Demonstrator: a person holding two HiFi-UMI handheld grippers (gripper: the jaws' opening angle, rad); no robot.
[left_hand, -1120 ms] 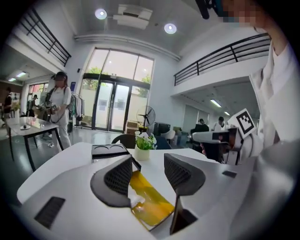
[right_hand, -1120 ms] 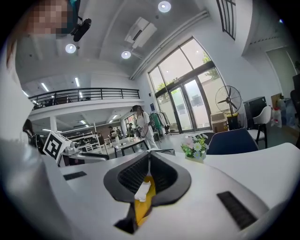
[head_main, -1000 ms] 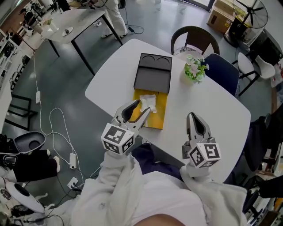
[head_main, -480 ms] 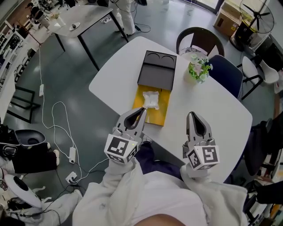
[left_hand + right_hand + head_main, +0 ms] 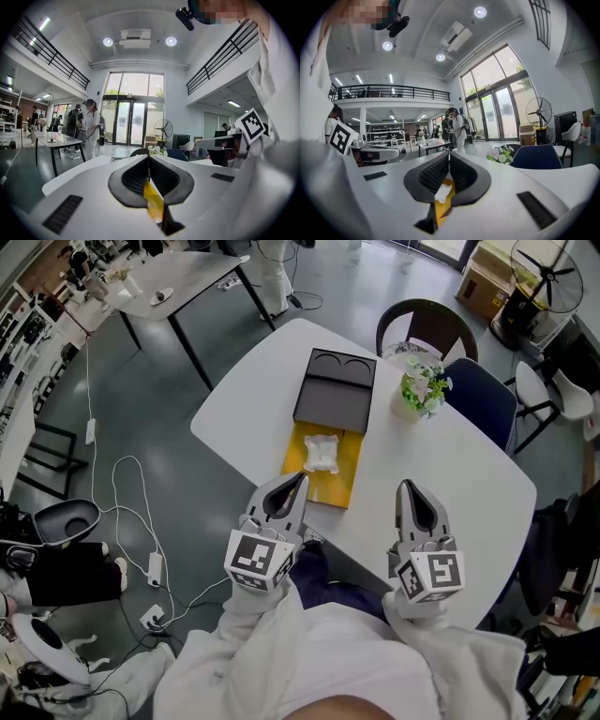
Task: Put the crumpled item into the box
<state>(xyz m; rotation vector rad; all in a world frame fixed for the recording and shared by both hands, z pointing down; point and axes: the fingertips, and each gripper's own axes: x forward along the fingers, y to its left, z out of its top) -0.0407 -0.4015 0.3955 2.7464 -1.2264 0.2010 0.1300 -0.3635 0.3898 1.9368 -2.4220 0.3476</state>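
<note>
Crumpled item (image 5: 322,454) lies in the box (image 5: 337,486), just beyond the closed, empty left gripper (image 5: 299,480).

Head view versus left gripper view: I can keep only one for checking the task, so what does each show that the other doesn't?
Only the head view: the crumpled paper lying in the yellow box, and that box's whole outline. Only the left gripper view: glass doors, ceiling lights, and a close look at the left gripper, its jaws pressed together with nothing between them. Both: the white table, the flowers, the fan and some of the yellow box.
</note>
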